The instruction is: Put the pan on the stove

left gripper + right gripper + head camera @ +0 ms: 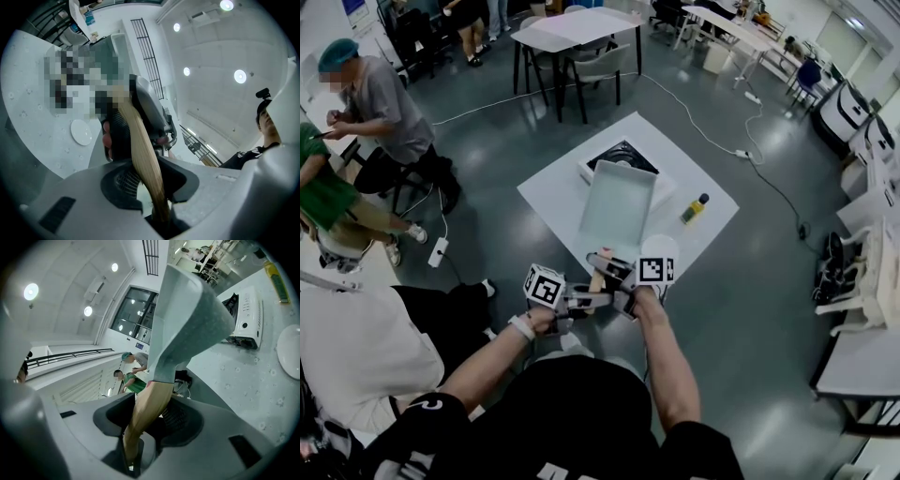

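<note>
A rectangular grey pan (619,202) with a wooden handle (598,277) hangs over the white table (551,199), just in front of the stove (623,157). The stove has a white body and a black top. Both grippers hold the handle: my right gripper (602,263) nearer the pan, my left gripper (596,299) at the handle's end. In the right gripper view the handle (149,413) runs up between the jaws to the pan (187,319), with the stove (244,319) to its right. In the left gripper view the handle (143,154) passes between the jaws.
A yellow bottle (695,208) and a white plate (664,249) lie on the table's right side. Two people sit at the left, one in a grey shirt (380,103). A cable (769,178) trails across the floor. Tables and chairs stand behind.
</note>
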`<state>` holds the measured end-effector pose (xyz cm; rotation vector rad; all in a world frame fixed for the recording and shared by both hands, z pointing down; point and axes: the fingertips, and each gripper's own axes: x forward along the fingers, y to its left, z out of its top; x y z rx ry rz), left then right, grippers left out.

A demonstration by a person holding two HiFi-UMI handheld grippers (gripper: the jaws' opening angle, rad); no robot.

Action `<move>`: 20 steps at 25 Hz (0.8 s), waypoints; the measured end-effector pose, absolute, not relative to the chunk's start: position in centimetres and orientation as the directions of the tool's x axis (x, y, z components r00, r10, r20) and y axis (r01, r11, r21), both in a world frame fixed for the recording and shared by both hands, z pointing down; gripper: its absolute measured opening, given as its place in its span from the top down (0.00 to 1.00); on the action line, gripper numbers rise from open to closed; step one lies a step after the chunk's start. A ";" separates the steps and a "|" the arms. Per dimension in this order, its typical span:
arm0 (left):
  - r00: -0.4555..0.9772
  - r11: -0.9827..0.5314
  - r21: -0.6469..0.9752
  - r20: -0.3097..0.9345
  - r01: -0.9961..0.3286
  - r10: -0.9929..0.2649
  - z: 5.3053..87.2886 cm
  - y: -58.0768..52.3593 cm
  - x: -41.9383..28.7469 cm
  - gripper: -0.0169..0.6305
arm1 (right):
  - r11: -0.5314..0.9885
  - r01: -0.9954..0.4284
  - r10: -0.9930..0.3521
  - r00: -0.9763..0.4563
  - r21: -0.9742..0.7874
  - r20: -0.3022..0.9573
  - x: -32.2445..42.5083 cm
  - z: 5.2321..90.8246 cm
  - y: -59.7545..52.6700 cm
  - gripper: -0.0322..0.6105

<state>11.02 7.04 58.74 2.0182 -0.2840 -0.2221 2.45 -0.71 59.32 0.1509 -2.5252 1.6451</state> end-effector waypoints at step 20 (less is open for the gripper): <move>0.966 -0.429 0.898 -0.018 -0.098 -0.258 60.0 2.1 6.8 0.85 | 0.375 -0.149 -0.040 -0.989 -0.915 0.144 -1.7 60.4 -5.8 0.69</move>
